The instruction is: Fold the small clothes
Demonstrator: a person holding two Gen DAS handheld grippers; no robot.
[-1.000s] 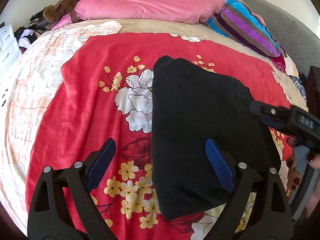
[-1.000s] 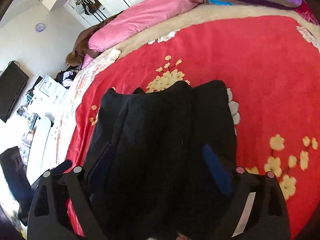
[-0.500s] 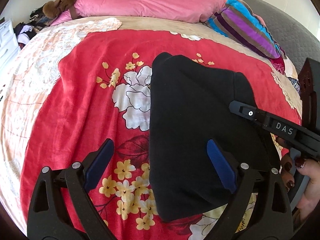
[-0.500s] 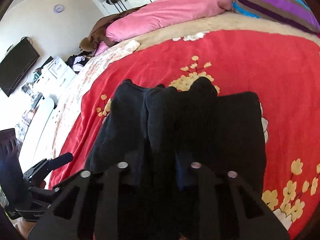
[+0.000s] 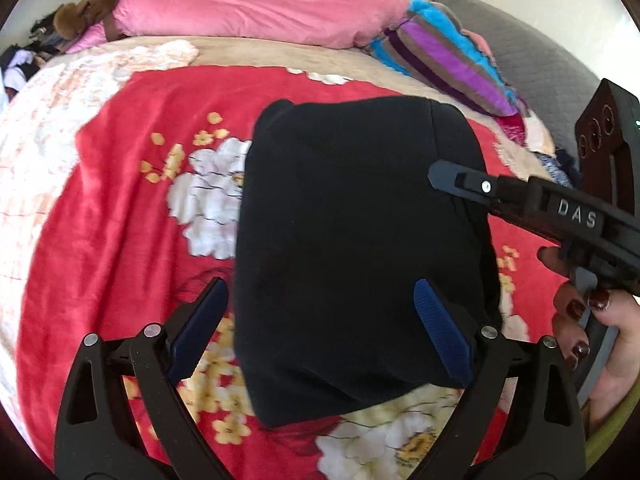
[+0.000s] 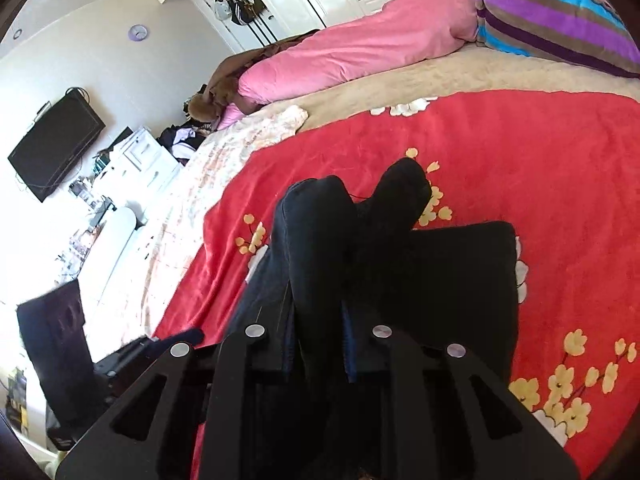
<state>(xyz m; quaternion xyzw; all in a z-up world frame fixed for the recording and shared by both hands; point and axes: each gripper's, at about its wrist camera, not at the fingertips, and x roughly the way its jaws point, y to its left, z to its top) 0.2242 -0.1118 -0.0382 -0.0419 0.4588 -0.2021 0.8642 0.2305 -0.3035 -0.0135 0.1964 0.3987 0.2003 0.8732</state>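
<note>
While right hand-held gripper [image 6: 318,344] pinches black garment [image 5: 360,248] | pinched edge hidden

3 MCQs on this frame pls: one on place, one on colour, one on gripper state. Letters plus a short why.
1. The black garment lies on: A) the red floral blanket B) the pink pillow C) the floor
2. The left gripper has pads coloured: A) red B) blue C) white
3. The right gripper is: A) wide open B) shut on the black garment C) out of view

Key: 1 A, red blanket shows all around it. 2 B, both pads look blue. 3 B, its jaws pinch a raised fold of cloth.
</note>
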